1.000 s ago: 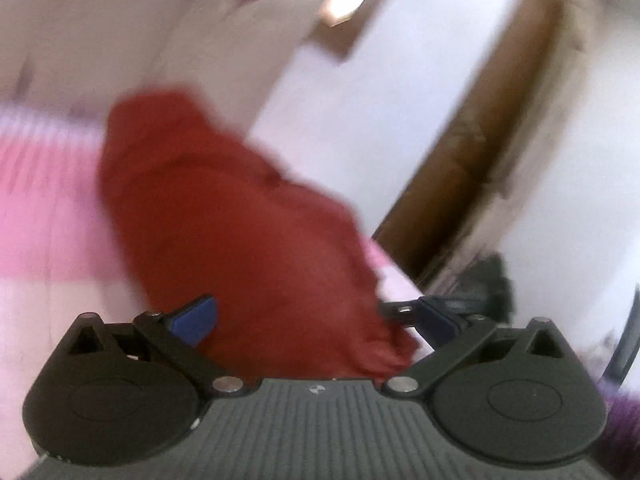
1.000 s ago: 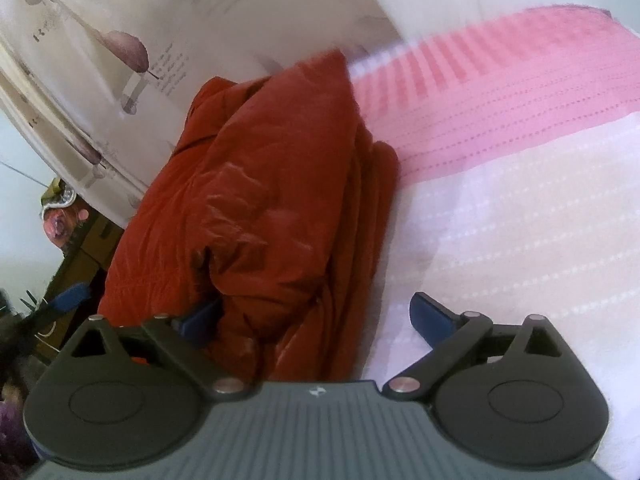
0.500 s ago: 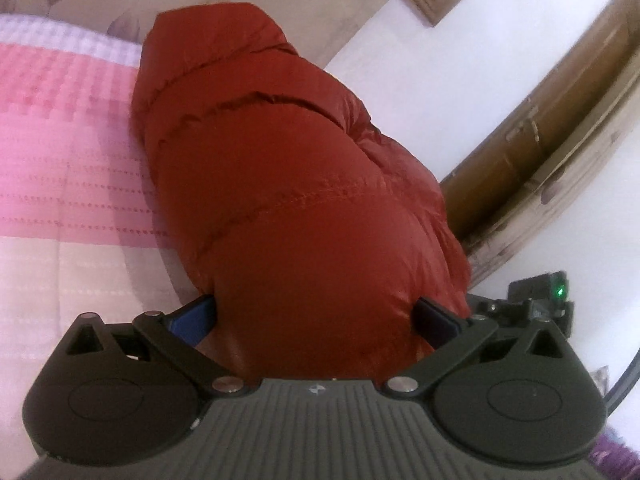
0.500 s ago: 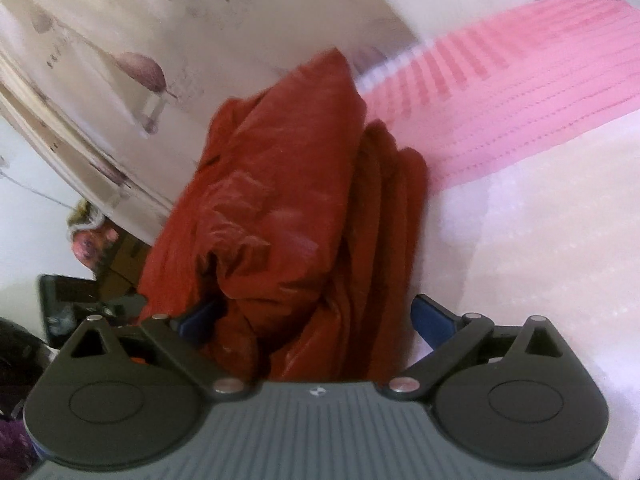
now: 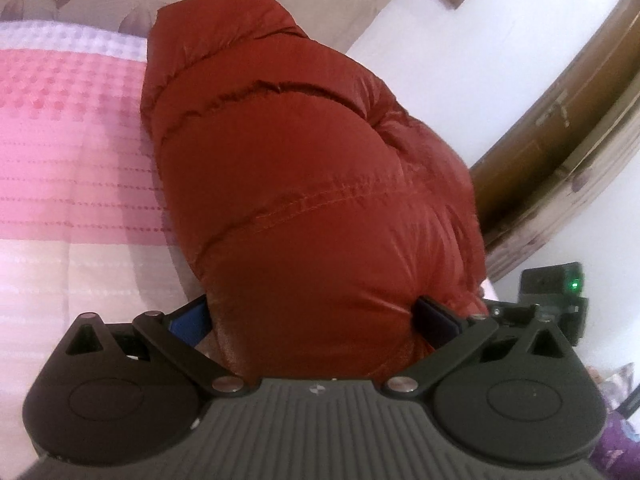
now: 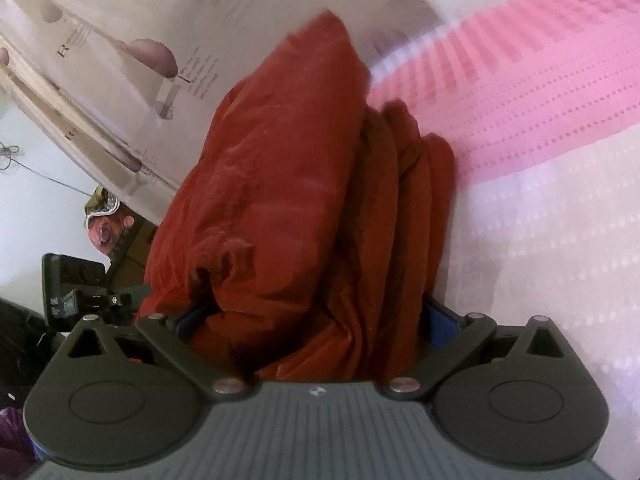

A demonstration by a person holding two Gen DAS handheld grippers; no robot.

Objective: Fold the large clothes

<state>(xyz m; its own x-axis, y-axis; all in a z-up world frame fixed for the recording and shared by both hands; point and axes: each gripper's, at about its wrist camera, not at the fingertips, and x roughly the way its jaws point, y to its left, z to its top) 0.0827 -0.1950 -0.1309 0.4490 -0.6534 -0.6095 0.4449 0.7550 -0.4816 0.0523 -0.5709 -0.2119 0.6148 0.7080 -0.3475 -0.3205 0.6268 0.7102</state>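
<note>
L gripper point(image 5: 312, 316) & R gripper point(image 6: 316, 316) each have fingers spread wide w/ a thick wad of the puffy rust-red quilted jacket point(image 5: 312, 184) squeezed between, prob. to carry the folded bundle, bunched on the pink-and-white waffle bedspread point(image 5: 68, 160), w/o it unfolding.

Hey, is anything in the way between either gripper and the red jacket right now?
Nothing visible. The red jacket already bulges between the fingers of the left gripper, and its folded layers fill the right gripper too.
</note>
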